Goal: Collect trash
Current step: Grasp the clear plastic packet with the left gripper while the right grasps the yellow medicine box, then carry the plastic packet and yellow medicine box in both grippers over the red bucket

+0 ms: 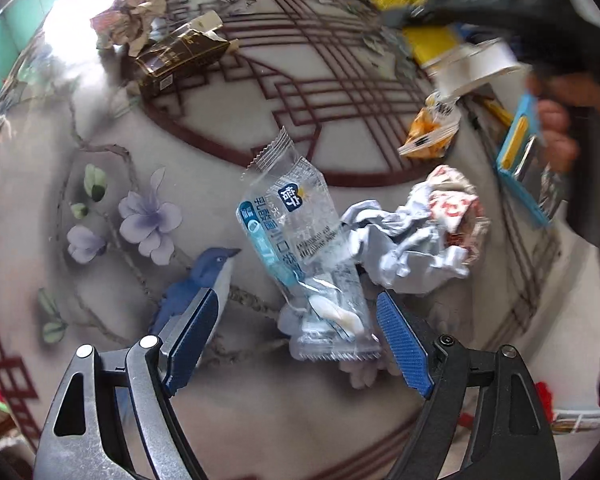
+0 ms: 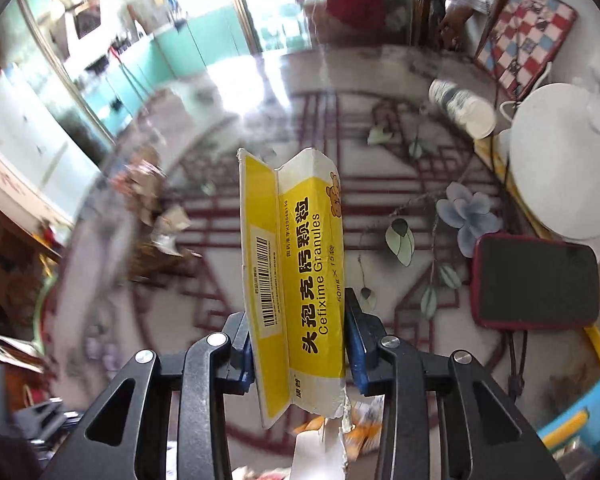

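Two blue-padded fingers of the left gripper (image 1: 296, 330) stood wide apart in the left wrist view, pointing down at a glossy tabletop (image 1: 100, 264) printed with a blue bird, lilac flowers and a dark red lattice. Between the fingers, but touching neither pad, lay a clear plastic snack wrapper with blue and white lettering (image 1: 300, 256), its near end in the gap and its crimped far end pointing away. Just beside it to the right sat a crumpled ball of pale blue and red-printed paper (image 1: 416, 236). Farther right lay a small orange snack packet (image 1: 430, 132). At the far left of the table were a crumpled wad of beige paper (image 1: 130, 20) and, touching it, a crushed dark brown carton with gold print (image 1: 180, 58). At the upper right the right gripper appeared as a blurred black shape carrying a yellow and white box — a hand (image 1: 556, 132) gripped its handle below.

In the right wrist view, the right gripper (image 2: 298, 344) was clamped narrowly on a flattened yellow and white cardboard medicine box (image 2: 296, 280), held upright above the table with both blue pads pressing its sides. Behind it on the table lay a tipped blue and white paper cup (image 2: 462, 108), a white round lid or dish (image 2: 560, 172) and a black phone in a red case (image 2: 536, 280).
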`<state>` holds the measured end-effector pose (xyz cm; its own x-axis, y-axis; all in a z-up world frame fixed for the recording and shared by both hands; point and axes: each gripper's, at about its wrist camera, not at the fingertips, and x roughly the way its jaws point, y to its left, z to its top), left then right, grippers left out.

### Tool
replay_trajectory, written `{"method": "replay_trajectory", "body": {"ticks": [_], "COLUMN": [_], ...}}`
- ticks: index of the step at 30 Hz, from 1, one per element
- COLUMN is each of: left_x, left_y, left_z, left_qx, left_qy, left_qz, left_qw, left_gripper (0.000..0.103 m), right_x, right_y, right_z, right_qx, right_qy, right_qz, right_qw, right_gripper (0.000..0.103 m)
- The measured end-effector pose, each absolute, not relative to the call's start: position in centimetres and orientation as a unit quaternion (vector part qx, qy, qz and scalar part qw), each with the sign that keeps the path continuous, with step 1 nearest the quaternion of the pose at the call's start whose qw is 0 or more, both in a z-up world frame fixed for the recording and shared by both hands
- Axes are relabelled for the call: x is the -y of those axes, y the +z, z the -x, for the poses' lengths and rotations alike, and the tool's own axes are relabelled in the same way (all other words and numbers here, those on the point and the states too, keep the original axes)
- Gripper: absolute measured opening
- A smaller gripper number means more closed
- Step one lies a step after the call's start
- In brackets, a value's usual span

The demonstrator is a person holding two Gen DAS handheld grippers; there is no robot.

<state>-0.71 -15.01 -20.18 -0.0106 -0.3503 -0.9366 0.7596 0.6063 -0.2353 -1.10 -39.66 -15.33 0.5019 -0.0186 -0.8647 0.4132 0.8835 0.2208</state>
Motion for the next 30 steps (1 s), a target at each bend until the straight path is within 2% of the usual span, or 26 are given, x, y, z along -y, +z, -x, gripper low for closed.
{"method": "replay_trajectory", "body": {"ticks": [2,3,4,5,6,7,20,30], "left_x": [15.4,15.5,15.6,15.7,15.6,15.4,10.0,4.9], "left_y": [-20.5,-20.6,-20.6,-20.7,-20.7,-20.5,-12.2,-11.4], "left_z": [0.7,0.7,0.6,0.4,0.2,0.0,-4.2,-6.3], "left_qx": [-0.571,-0.567,-0.566,-0.567,-0.568,-0.568,-0.462,-0.452], "left_qy": [-0.403,-0.4,-0.397,-0.395,-0.396,-0.396,-0.379,-0.366], "left_qz": [-0.188,-0.194,-0.199,-0.2,-0.196,-0.192,-0.133,-0.12], "left_qw": [0.69,0.693,0.694,0.694,0.694,0.696,0.791,0.805], "left_gripper": [0.076,0.062,0.043,0.033,0.017,0.011,0.009,0.009], "right_x": [39.2,39.0,38.6,38.2,37.9,37.6,32.3,26.9], "right_y": [-14.3,-13.9,-13.5,-13.3,-13.0,-12.7,-8.3,-7.9], "right_z": [2.5,2.8,3.3,3.4,3.5,3.9,4.5,3.1], "right_qx": [-0.469,-0.465,-0.464,-0.464,-0.463,-0.461,-0.406,-0.408], "right_qy": [-0.131,-0.134,-0.137,-0.142,-0.147,-0.149,-0.152,-0.147], "right_qz": [-0.218,-0.221,-0.218,-0.212,-0.207,-0.206,-0.227,-0.225], "right_qw": [0.846,0.847,0.848,0.848,0.849,0.85,0.872,0.873], "right_gripper": [0.035,0.035,0.035,0.035,0.035,0.035,0.035,0.035]}}
